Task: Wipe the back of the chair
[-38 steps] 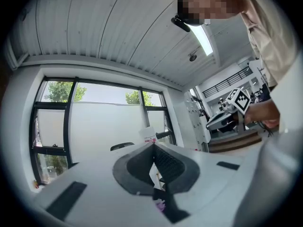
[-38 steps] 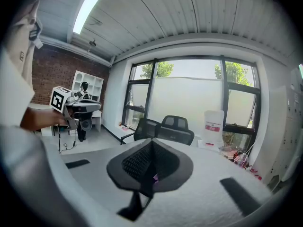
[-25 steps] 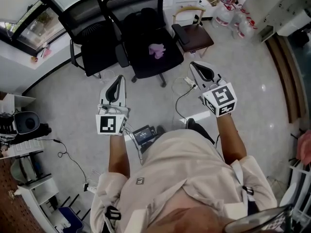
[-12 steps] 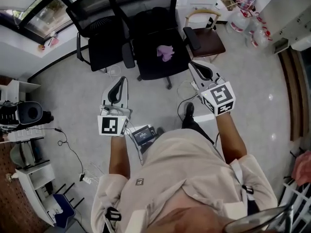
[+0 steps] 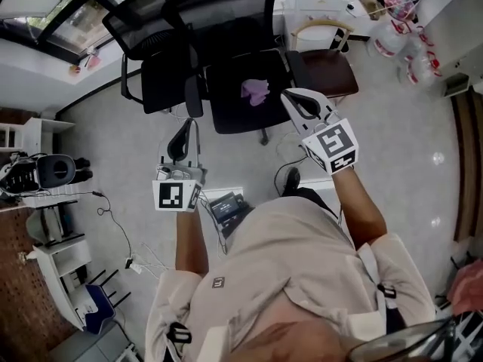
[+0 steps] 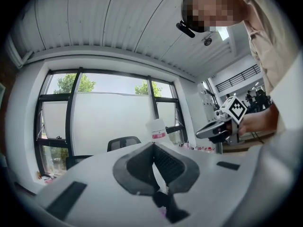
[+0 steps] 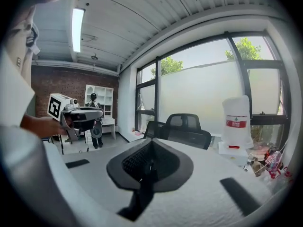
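We hold our 2 claws, left [image 5: 182,130] and right [image 5: 293,100], closed and empty. Just past the right one, a purple cloth [image 5: 255,90] lies on the seat [image 5: 230,108]. It looks soft and light, so pinch its bunched middle. Beyond, the mesh back [image 5: 226,12] probably flexes.

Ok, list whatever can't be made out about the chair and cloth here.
- Chair back, head view: rear face turned away; dirt on the dark mesh too small to see.
- Purple cloth: tiny in the head view; in the gripper views the left gripper and right gripper bodies cover the seat it lies on.
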The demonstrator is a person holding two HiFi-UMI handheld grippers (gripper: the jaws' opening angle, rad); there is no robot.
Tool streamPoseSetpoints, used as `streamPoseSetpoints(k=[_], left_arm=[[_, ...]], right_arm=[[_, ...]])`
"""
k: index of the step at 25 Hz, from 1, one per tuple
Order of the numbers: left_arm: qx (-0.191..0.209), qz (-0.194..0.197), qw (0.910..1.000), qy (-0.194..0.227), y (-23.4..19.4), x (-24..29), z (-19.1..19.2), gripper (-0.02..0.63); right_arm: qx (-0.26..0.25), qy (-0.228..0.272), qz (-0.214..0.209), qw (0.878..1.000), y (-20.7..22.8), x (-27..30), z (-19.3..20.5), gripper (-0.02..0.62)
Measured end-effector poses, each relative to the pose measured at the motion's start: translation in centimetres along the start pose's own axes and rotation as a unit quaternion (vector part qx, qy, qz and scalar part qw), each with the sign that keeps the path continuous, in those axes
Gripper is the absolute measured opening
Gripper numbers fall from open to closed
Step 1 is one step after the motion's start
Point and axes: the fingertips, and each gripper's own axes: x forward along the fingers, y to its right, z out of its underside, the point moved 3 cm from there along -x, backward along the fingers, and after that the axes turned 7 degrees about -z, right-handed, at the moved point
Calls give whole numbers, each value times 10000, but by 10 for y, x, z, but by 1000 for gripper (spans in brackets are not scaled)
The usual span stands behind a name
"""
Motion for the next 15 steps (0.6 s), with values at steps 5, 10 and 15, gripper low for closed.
streamPoseSetpoints(k=[5,10,15], left_arm=[[50,-99,9999,-32,28,38,-7,6],[135,-114,9998,-20,40,64,-9,6],[95,-117,9999,7,29,80,-3,6]], right_arm=[[49,26,-202,9998,41,-4,8,-6],[88,62,-281,9995,65,1,15,-6],[69,9,-266,9996,76,16,15,-6]])
